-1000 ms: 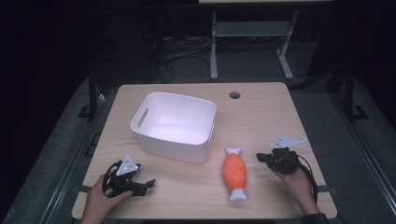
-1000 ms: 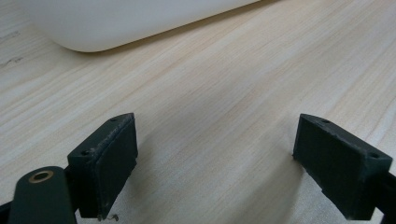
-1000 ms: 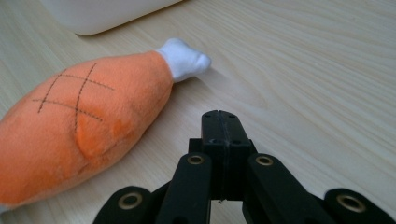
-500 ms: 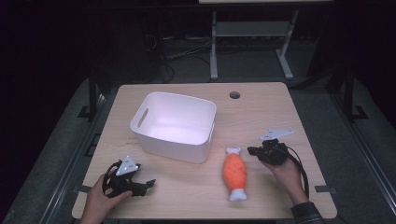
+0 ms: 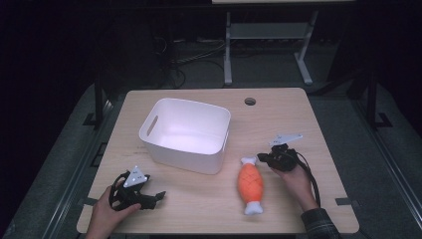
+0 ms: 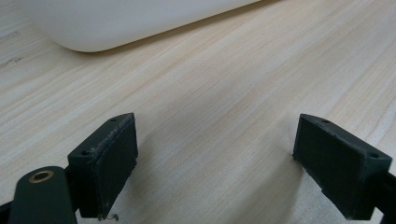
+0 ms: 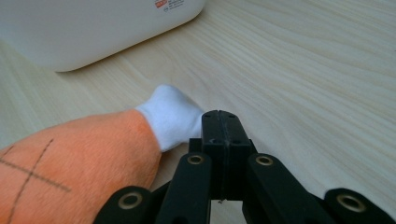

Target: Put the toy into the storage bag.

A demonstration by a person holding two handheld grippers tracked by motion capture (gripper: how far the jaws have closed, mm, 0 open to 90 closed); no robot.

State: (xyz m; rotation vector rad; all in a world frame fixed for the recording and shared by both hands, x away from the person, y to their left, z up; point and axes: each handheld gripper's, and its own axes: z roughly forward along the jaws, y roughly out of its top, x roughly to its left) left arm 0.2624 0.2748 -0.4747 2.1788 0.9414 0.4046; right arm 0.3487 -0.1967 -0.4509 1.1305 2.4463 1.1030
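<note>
High view: orange plush toy (image 5: 250,185) lies at lower centre of the wooden table (image 5: 278,114), just right of the white bin (image 5: 186,134). Right gripper (image 5: 261,158), jaws pressed together on nothing, sits beside the toy's upper white end. Left gripper (image 5: 158,195), lower left, jaws wide apart, empty.

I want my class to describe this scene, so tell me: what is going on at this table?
A person sits at a wooden table with a gripper in each hand. The right gripper, its jaws shut on nothing, is beside the white end of an orange plush toy lying on the table. The left gripper rests open near the front edge, holding nothing. A white plastic bin stands empty behind them, and the toy has not been picked up yet.
</note>
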